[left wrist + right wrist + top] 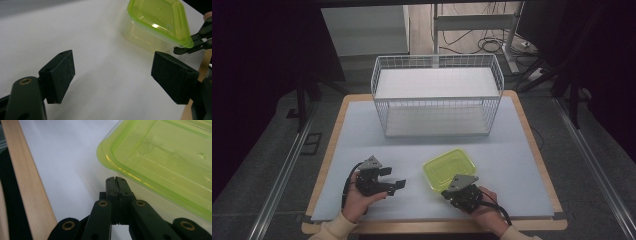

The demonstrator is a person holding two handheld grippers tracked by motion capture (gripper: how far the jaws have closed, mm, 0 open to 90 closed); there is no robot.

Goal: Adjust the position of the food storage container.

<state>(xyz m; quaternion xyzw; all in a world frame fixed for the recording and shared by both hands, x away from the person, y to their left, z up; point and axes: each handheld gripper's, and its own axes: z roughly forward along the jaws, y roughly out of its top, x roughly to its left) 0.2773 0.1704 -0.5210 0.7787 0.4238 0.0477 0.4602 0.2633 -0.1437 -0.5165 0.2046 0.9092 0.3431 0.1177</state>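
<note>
My right gripper (116, 180), jaws pressed together, sits just under the lime-green lidded clear plastic container's (450, 168) rim; my left gripper (112, 75) stands spread wide, empty.

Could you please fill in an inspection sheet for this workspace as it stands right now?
Surface: pale sheet on a wooden-edged table.
Job's things: green-lidded container, lid on, near the front right.
Clutter: nothing seen.
Grippers: left claw open, nothing between its jaws; right claw shut, its tips at the container's near corner, under the lid's rim.
Cables: one trails from each claw; more lie on the floor behind.
Surroundings: empty white wire basket at the table's back; dark curtains at the sides.
</note>
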